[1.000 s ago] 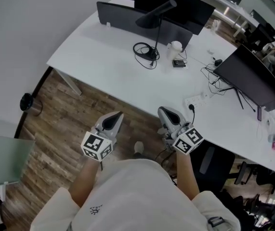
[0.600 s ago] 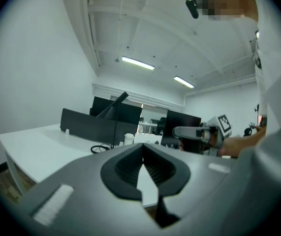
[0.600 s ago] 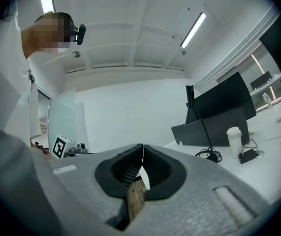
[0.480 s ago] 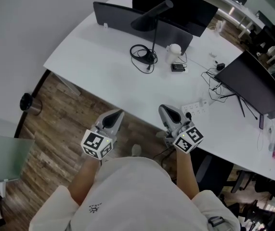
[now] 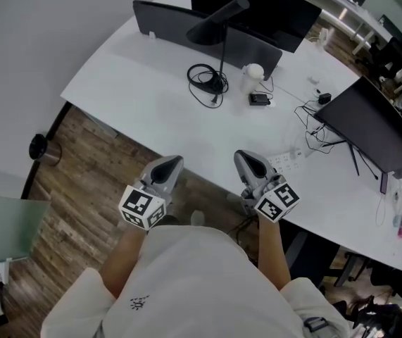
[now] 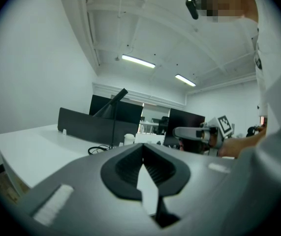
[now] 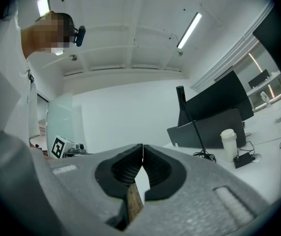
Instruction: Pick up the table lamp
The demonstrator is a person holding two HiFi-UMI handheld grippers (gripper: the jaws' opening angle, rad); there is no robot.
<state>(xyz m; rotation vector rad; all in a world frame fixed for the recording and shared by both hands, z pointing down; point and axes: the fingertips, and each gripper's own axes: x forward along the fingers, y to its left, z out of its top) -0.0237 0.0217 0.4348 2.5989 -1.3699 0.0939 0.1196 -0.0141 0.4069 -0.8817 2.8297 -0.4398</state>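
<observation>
Grey left gripper (image 5: 167,166) and right gripper (image 5: 249,162) are hovering clenched, empty. Bare desk (image 5: 137,97) is stretching ahead to the table lamp (image 5: 209,30).

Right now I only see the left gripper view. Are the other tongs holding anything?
Observer: No, the right gripper has its tongs shut, nothing between them.
Operator: Anything on the table near them?
Observer: A white power strip lies just ahead of them.
Operator: What's beside the table lamp?
Observer: A small black box lies right of its base, next to the white cup.
</observation>
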